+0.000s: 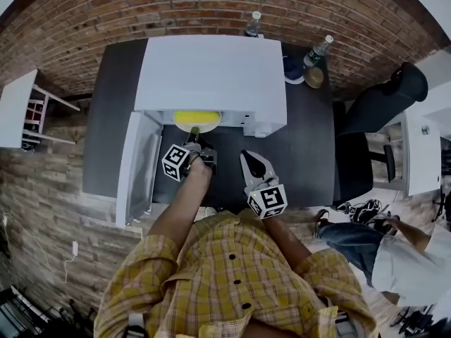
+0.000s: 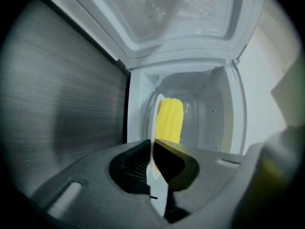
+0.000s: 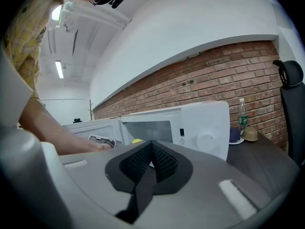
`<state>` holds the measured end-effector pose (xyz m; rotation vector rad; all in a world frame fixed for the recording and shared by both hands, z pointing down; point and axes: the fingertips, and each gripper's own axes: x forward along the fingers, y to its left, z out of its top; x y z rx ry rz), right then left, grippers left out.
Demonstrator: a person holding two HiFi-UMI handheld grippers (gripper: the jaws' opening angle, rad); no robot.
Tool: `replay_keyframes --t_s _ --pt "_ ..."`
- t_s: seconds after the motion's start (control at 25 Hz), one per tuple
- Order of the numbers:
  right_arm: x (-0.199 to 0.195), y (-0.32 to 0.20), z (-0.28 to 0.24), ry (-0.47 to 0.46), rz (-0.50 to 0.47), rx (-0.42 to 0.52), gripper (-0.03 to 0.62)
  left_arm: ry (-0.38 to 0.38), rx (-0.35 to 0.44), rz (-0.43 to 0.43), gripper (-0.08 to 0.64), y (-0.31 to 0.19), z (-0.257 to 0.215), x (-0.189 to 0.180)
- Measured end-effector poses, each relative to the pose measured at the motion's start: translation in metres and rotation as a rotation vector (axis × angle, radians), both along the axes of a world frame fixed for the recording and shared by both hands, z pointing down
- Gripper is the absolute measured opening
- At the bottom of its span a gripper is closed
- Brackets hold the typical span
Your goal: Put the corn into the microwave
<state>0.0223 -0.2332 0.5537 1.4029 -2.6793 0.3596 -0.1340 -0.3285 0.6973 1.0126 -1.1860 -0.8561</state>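
One bright yellow corn [image 2: 170, 120], ribbed in lengthwise rows, lies on a thin white plate [image 2: 156, 185] just inside the mouth of the white microwave [image 1: 211, 69], whose door [image 1: 137, 167] stands swung open on the dark counter [image 1: 310, 146]. The left gripper [image 2: 153, 150] is clamped on the plate's near rim, so the corn sits just past its jaw tips, deeper in the cavity. The right gripper [image 3: 151, 151], jaws pressed together on nothing, hangs outside the microwave, apart from the corn.
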Motion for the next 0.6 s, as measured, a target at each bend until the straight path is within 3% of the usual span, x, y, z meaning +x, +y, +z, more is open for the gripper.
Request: replay_keyframes --t_s 0.6 --pt "-0.001 -0.003 0.005 0.002 -0.014 -0.01 -0.005 -0.009 -0.06 -0.015 0.015 -0.018 0.014 -0.002"
